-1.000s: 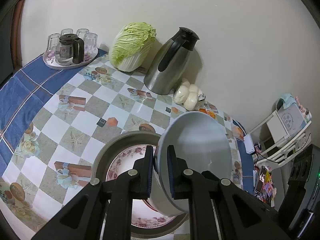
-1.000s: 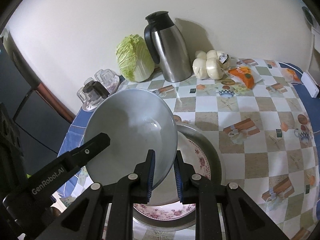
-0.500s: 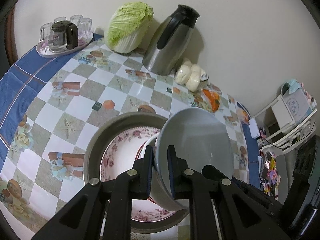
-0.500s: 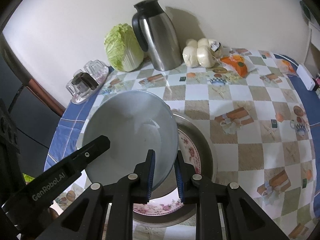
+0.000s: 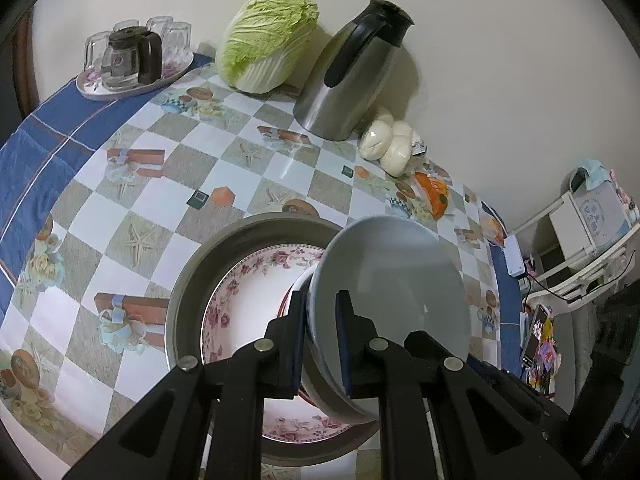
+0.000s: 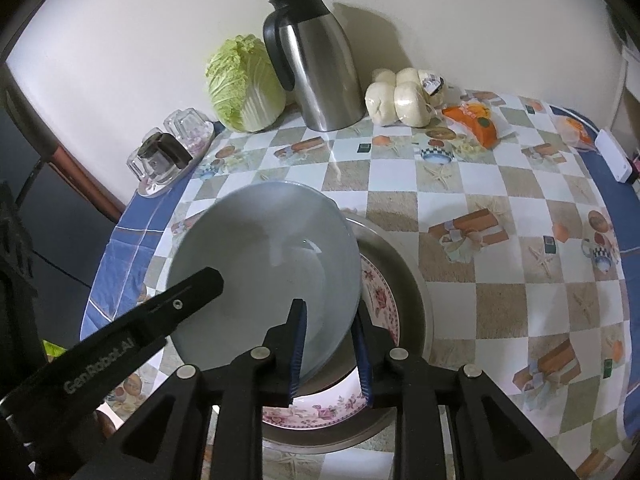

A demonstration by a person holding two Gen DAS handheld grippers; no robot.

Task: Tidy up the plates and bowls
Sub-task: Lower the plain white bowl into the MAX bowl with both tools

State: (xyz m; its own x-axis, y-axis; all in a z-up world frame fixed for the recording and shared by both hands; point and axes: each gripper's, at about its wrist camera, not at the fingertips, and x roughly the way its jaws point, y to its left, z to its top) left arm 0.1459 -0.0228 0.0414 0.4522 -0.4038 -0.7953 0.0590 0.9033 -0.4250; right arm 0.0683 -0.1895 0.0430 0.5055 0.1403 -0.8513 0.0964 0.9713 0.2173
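Grey glazed bowl (image 5: 396,292), wide and shallow, is held tilted above a metal basin (image 5: 192,280) on the desk (image 5: 132,200), which wears a checkered blue-bordered oilcloth. Left gripper (image 5: 321,344): jaws narrow, pinched on the bowl's near rim, one finger inside the bowl and one outside. Right gripper (image 6: 328,350): jaws narrow, straddling the rim on the opposite side, blue pads on either face of the wall; firm contact of the outer pad cannot be told. Inside the basin lies a white plate with a pink floral border (image 5: 240,300), and a smaller white bowl with a red rim line (image 5: 298,284) sits on it, mostly hidden under the grey bowl. Along the wall at the desk's far edge: a napa cabbage (image 5: 268,40), a steel thermal jug with a black handle (image 5: 352,76), a bag of white steamed buns (image 5: 388,144), an orange snack packet (image 5: 434,192), and a tray with a glass teapot and tumblers (image 5: 132,60) at the far left corner.
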